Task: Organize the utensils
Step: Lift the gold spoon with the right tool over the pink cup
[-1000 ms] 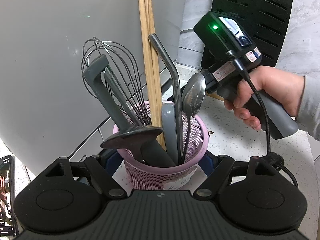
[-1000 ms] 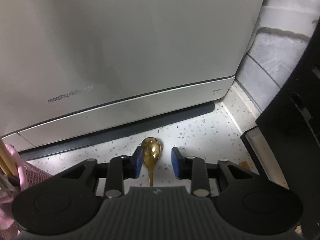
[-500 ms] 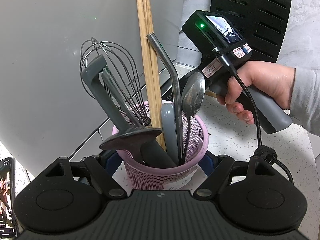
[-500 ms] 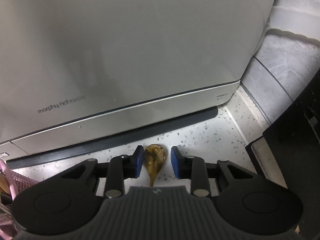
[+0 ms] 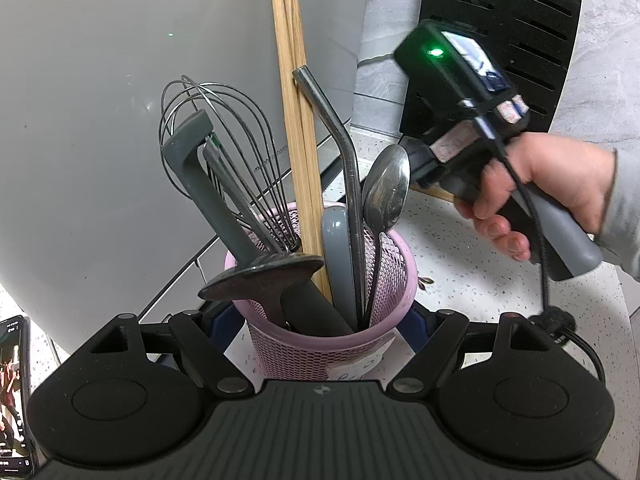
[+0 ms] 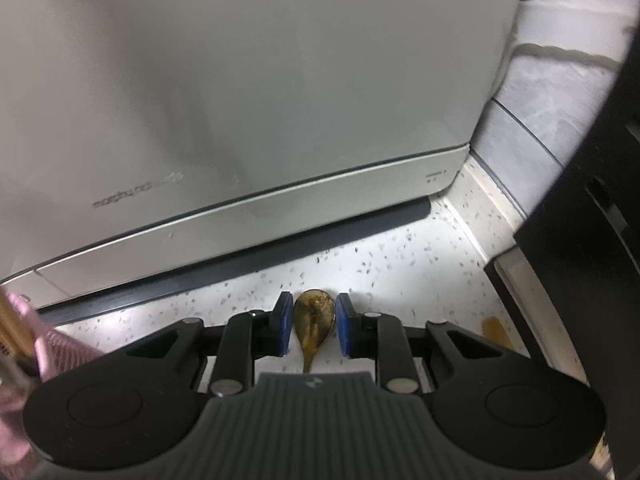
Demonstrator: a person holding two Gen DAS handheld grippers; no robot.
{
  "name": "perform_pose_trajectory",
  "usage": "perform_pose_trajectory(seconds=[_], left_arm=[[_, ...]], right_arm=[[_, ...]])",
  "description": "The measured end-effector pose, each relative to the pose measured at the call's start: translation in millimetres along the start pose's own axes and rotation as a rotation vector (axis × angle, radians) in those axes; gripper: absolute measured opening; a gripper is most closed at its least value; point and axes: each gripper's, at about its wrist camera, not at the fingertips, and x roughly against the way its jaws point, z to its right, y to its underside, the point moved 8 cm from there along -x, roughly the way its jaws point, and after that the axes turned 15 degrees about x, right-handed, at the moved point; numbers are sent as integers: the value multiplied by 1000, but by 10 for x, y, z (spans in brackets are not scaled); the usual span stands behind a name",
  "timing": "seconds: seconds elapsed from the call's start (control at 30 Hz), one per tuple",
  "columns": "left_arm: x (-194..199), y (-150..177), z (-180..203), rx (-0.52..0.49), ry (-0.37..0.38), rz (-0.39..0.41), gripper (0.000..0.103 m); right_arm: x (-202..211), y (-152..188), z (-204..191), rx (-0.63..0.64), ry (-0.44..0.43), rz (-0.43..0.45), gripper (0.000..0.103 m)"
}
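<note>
A pink mesh utensil holder [image 5: 320,344] sits between my left gripper's [image 5: 320,320] blue pads, which press its sides. It holds a whisk [image 5: 224,160], wooden chopsticks [image 5: 294,120], a metal straw [image 5: 340,148], a steel spoon [image 5: 386,192], a grey spatula and a dark ladle. My right gripper [image 6: 313,322] has its blue pads close around the bowl of a gold spoon [image 6: 314,316], with slim gaps either side; it also shows in the left wrist view [image 5: 460,120], held by a hand. The holder's pink edge shows in the right wrist view [image 6: 48,340].
A large white appliance [image 6: 240,100] stands close behind on the speckled counter [image 6: 400,264]. A black slotted rack [image 5: 500,40] stands at the right by the tiled wall. A phone [image 5: 14,396] lies at the far left.
My right gripper has closed in around the gold spoon and shifted with it, tilting the view. In the left wrist view the right gripper moved right and up. The holder stays put.
</note>
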Motion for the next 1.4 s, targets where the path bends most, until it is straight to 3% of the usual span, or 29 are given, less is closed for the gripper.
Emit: perform_pose_trajectory(seconds=[0.77, 0.93, 1.13, 1.23, 1.4], left_arm=[[19, 56, 81, -44, 56, -6, 92], [31, 52, 73, -59, 77, -12, 92], [57, 78, 100, -85, 108, -21, 92], [66, 77, 84, -90, 112, -24, 92], [99, 98, 91, -88, 114, -24, 92]], right_arm=[[1351, 272, -82, -50, 14, 302, 21], [1799, 228, -126, -92, 44, 463, 21], [2295, 202, -292, -98, 106, 719, 21], [2328, 227, -432, -67, 115, 782, 21], [2311, 314, -603, -47, 49, 814, 21]])
